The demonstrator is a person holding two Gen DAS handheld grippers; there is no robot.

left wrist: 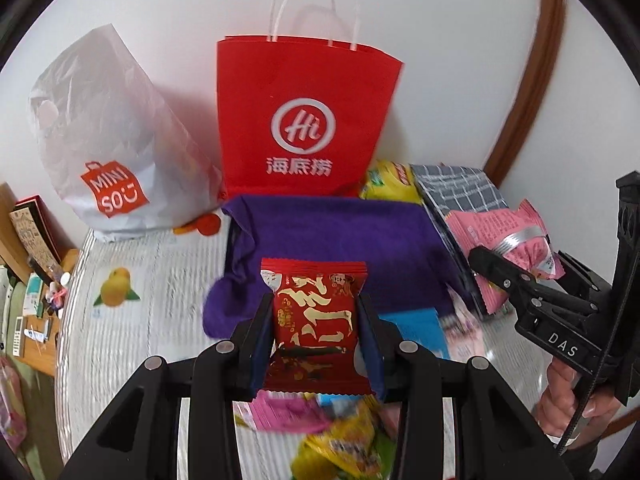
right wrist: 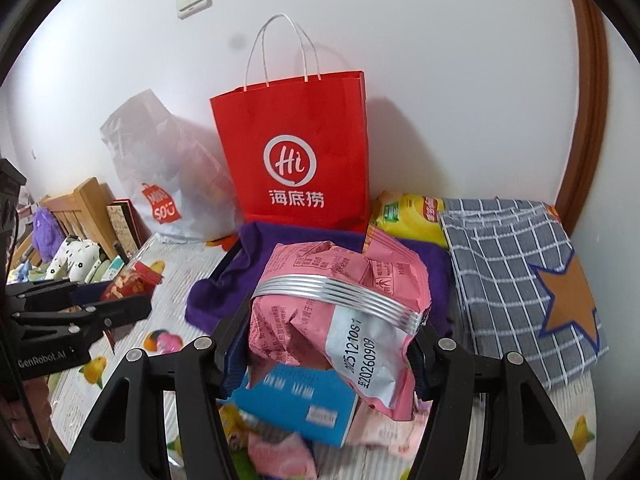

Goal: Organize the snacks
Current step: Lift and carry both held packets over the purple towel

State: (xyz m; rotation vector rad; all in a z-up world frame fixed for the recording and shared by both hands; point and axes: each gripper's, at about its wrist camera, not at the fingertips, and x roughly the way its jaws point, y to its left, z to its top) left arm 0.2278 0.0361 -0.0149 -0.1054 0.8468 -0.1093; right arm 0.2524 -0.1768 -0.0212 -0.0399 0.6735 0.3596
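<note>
Slippage is looming: the left gripper point(left wrist: 316, 320) is pinching a slim red packet point(left wrist: 314, 312) while the right gripper point(right wrist: 332, 344) is squeezing a crumpled pink bag point(right wrist: 336, 304). Both are hanging above the red paper bag point(right wrist: 296, 160), and either snack could be dropping onto the cluttered tabletop point(left wrist: 160, 280).

You get bright, even light in both views, with soft shadows on the white wall point(left wrist: 440, 60) behind the red paper bag point(right wrist: 296, 152). Fisheye bending darkens the corners; the loose packets point(left wrist: 340, 448) nearest you blur.
</note>
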